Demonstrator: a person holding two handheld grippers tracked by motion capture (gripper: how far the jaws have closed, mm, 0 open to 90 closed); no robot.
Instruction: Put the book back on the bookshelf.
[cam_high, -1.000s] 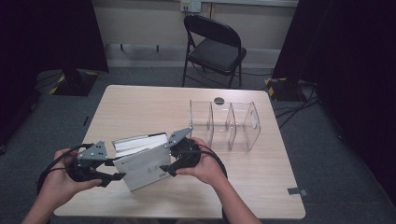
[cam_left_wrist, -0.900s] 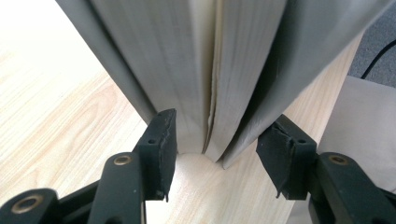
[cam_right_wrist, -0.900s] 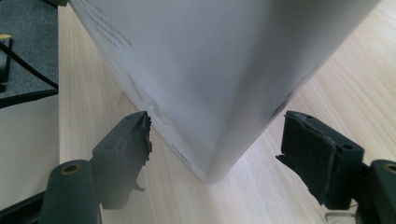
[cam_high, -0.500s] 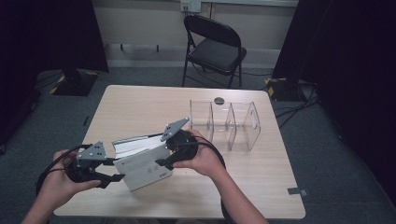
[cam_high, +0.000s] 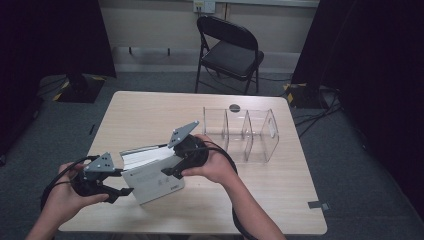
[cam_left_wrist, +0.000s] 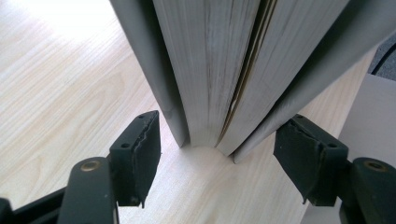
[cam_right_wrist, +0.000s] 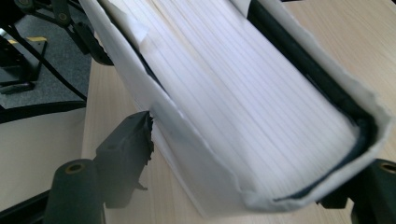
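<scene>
Light wooden table (cam_high: 280, 200): thick white-covered book (cam_high: 152, 175) near front left corner, tilted, long axis left-front to right-back. Right gripper (cam_high: 172, 167) clamps its right end; left gripper (cam_high: 125, 186), jaws just opening, straddles it untouching.

white book (cam_high: 150, 175), pale wood table (cam_high: 150, 115), seemingly black tools

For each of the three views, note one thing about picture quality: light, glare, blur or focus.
High view: evenly lit table, dark surroundings, the clear divider box faint. Left gripper view: tabletop washed out by glare at upper left, book pages sharp. Right gripper view: the book's page edges overexposed and soft, the near pad in shadow.
</scene>
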